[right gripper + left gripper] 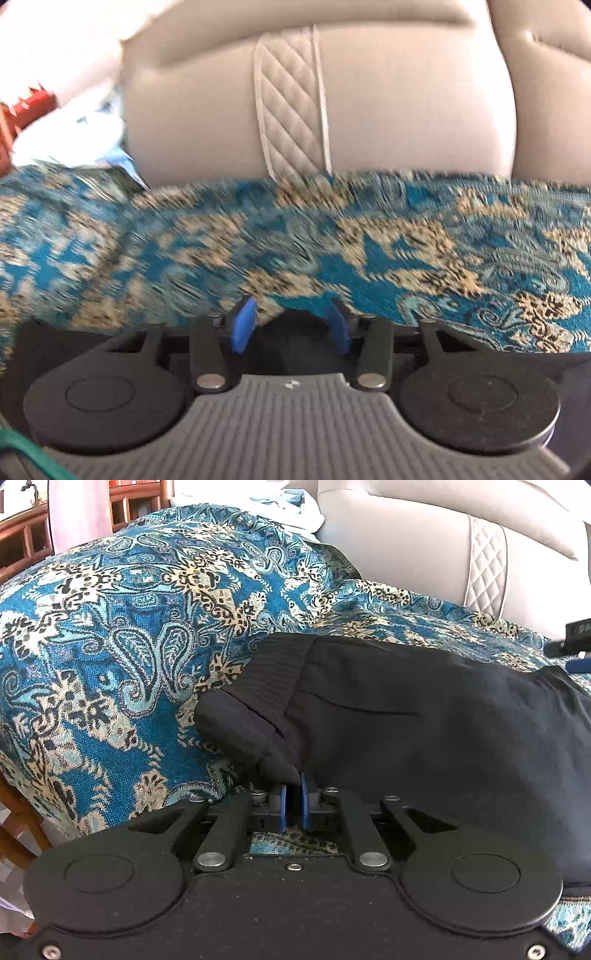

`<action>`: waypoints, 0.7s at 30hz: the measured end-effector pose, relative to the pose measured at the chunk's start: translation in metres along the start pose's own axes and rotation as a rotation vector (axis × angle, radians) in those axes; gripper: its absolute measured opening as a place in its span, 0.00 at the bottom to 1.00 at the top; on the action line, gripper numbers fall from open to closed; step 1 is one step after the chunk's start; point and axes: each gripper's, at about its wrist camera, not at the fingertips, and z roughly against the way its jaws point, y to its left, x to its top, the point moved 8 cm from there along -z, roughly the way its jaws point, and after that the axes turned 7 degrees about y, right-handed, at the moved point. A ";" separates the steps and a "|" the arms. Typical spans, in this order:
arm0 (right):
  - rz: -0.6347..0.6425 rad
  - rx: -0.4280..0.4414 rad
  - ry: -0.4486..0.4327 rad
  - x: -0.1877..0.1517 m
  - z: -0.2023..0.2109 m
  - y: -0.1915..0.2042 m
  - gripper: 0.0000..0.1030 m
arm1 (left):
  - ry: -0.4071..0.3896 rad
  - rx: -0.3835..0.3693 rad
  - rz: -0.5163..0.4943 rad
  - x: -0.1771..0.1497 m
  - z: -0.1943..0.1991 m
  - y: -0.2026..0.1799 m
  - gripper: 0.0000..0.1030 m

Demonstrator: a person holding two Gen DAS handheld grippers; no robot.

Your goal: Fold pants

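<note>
Black pants lie on a blue paisley cover, folded over, with the ribbed waistband at upper left. My left gripper is shut on the near edge of the pants, its blue pads pinching the black cloth. In the right wrist view my right gripper is open, its blue pads apart. A dark bit of the pants shows between and below them over the blurred cover. The right gripper also shows at the far right edge of the left wrist view.
A beige sofa backrest with a quilted strip rises behind the cover. Light cloth lies at the back. Wooden furniture stands at far left. The cover's left edge drops off by a wooden frame.
</note>
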 end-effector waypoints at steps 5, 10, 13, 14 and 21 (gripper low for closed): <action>0.098 0.062 -0.119 -0.020 0.039 0.030 0.70 | -0.011 0.015 -0.009 -0.002 0.001 -0.002 0.09; 0.158 0.134 -0.137 -0.065 0.064 0.055 0.70 | -0.003 0.016 0.006 -0.001 0.000 -0.002 0.09; 0.184 0.160 -0.124 -0.096 0.070 0.065 0.71 | -0.005 0.024 0.000 -0.001 0.000 -0.003 0.09; 0.197 0.162 -0.124 -0.105 0.071 0.067 0.74 | -0.006 0.029 -0.004 -0.001 0.000 -0.004 0.09; 0.273 0.115 -0.110 -0.149 0.072 0.074 0.81 | 0.003 0.065 -0.027 0.001 -0.001 -0.008 0.09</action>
